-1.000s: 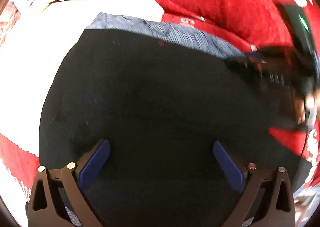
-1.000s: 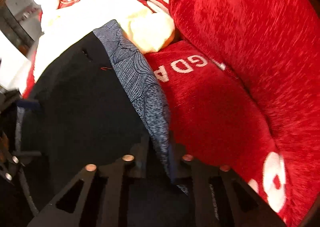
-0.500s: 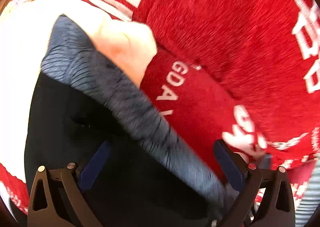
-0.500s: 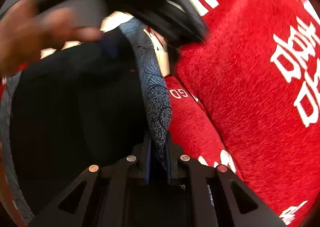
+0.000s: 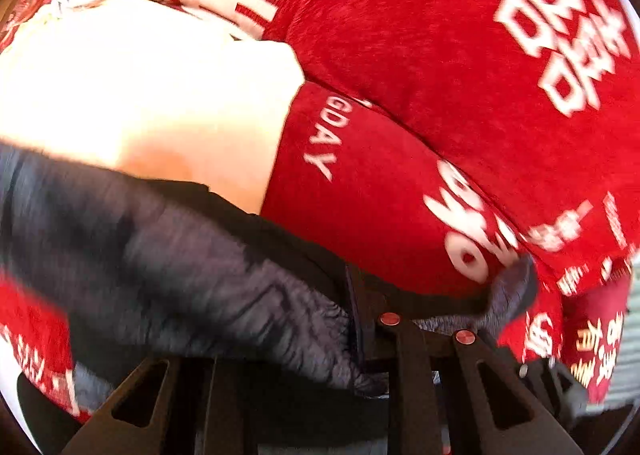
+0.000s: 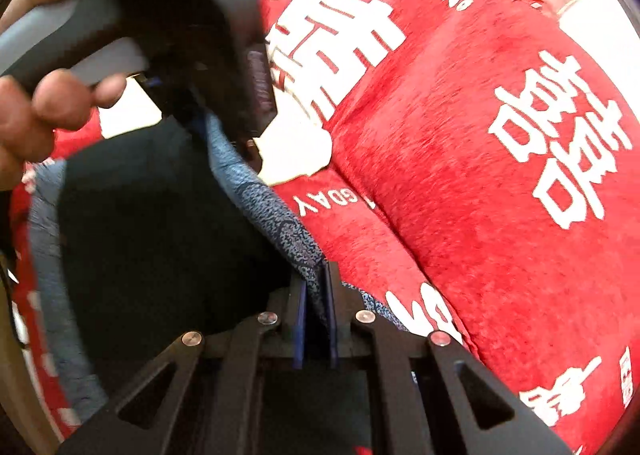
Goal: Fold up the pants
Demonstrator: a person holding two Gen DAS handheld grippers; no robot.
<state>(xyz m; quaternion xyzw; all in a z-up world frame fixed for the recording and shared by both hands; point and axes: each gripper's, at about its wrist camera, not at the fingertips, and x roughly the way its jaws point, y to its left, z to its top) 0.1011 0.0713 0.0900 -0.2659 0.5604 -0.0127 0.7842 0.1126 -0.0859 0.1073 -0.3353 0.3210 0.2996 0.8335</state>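
Note:
The black pants have a blue-grey patterned waistband, stretched taut between my two grippers. In the right wrist view my right gripper has its blue pads pressed on the near end of the waistband, and the jaws are still closing a little. At the far end my left gripper, held by a hand, pinches the same band. In the left wrist view the left gripper is closing with its jaws together on the waistband, which drapes blurred over its left finger.
Big red cushions with white characters fill the right side of both views. A red seat cushion with white letters lies under the pants. A cream cloth sits behind the waistband on the left.
The left gripper went from wide open over the black fabric to closed on the waistband and rose. The right gripper kept its grip and lifted the band off the cushion.

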